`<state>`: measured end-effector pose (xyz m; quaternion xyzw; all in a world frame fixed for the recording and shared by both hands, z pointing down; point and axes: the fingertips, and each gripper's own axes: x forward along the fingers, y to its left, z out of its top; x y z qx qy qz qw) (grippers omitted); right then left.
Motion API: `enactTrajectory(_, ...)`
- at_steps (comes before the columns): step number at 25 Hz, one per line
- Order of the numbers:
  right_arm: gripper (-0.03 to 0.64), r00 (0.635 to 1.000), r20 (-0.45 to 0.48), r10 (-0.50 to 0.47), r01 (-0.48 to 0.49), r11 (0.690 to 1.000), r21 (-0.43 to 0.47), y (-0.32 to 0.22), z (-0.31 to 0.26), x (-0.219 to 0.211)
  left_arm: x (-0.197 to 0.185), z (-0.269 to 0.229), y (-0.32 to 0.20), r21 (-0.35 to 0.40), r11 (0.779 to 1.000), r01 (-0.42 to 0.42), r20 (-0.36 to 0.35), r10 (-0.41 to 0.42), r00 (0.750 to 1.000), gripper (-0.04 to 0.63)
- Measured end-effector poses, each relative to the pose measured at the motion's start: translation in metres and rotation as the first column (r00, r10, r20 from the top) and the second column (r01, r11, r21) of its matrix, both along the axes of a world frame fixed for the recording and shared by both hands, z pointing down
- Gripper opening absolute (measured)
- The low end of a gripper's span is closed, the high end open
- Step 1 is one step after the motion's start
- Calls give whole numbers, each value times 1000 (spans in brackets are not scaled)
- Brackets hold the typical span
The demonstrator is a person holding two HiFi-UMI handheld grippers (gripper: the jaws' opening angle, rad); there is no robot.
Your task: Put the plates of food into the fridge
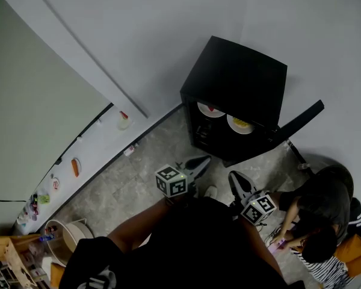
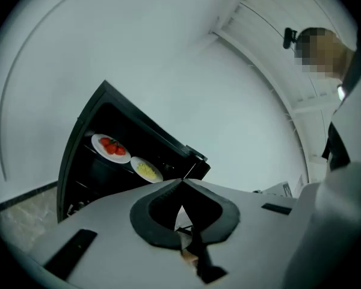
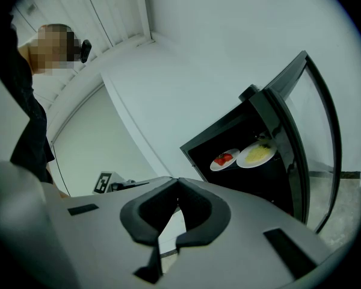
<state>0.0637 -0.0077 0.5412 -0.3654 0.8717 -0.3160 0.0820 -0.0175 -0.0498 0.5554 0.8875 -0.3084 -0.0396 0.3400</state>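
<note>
Two hand-held grippers are held low in front of the person, both empty. The left hand-held gripper [image 2: 181, 181] has its jaws pressed together with nothing between them. The right hand-held gripper [image 3: 178, 179] likewise shows its jaws meeting at the tips, pinching nothing. Both point toward the fridge without touching it. A second person [image 1: 325, 212] crouches on the floor at the right, clear of the work.

Beyond the grippers, across a stretch of stone-patterned floor [image 1: 144, 167], stands the black fridge [image 1: 240, 77] with its door [image 1: 301, 120] swung wide. On one upper shelf inside, two white plates sit side by side: the plate of red food [image 1: 210, 109] and the plate of yellow food [image 1: 240, 124]. Both lie flat, close together, and well inside the opening. The lower compartments are too dark to read.

Farther off to the left, a white table [image 1: 96, 143] runs along the wall. It carries several small items, among them an orange item [image 1: 75, 167] and a small dish with red on top [image 1: 124, 120]. They are too small to tell whether any is a plate of food meant for the fridge.

Assessment: two plates are stored, so the task is well advanced or complete. Outstanding items, by judgement: confirm whether anything on the table belongs in the fridge, and shut the door.
</note>
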Motion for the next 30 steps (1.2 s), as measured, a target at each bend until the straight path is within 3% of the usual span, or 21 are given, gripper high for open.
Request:
enactTrajectory(5,25,999,-26,-24,24,1000,4,2,0,-8,-3,-19,16,137,990,-22,87,10,996,23)
enactTrajectory(12,25,998,-56,-22,24,999,43,1,-11,-8,-11,-39,33,283,958,-52,190,-3,982,23)
enactTrajectory(15,25,995,-98,-29,41,991,129,0,-35,-10,-11,-56,38,365,929,-56,205,-22,979,23)
enactTrajectory(19,25,988,-153,-30,72,958,277,-2,-69,-18,-10,-81,40,445,894,-45,217,-59,974,23)
enactTrajectory(28,25,993,-120,-12,53,935,349,3,-89,-26,-8,-122,44,580,812,-70,272,-111,956,23)
enactTrajectory(30,25,990,-141,-1,52,932,358,4,-90,-28,-6,-128,43,586,808,-53,253,-120,960,23)
